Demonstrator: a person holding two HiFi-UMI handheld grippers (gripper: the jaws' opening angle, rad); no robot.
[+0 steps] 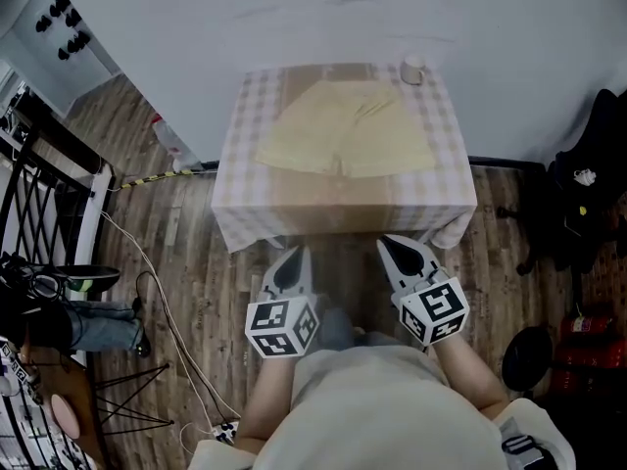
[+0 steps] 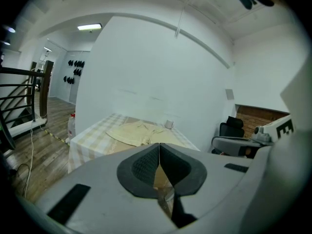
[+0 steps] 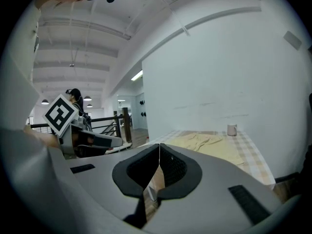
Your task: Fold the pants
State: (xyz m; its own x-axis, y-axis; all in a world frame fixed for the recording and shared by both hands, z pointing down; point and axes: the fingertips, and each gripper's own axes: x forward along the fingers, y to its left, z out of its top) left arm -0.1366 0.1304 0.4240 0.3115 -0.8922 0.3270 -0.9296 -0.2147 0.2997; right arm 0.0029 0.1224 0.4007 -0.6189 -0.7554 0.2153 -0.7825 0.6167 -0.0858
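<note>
At the far left, a black railing [image 1: 39, 194] stands over the wood floor [image 1: 186, 262], and a pale cable [image 1: 162, 302] trails across the boards. A plastic bottle [image 1: 168, 137] lies near the left side of the table [image 1: 245, 199], which stands against the white wall under a checked cloth.

The pants [image 1: 343, 130], pale yellow and short-legged, lie spread flat on the middle of the tabletop with the leg openings towards the person. Neither gripper touches them.

The left gripper [image 1: 292, 258] is held low in front of the table's near edge, well short of the pants. In its own view the jaws are pressed together with nothing between them, and the pants [image 2: 139, 132] show on the table beyond.

The right gripper [image 1: 403, 251] hangs beside it at about the same height, also off the table. Its jaws are likewise clenched on nothing, pointing towards the pants [image 3: 209, 143].

A white mug [image 1: 412, 70] stands at the table's far right corner, just clear of the pants. A black office chair [image 2: 233, 128] sits to the right of the table.
</note>
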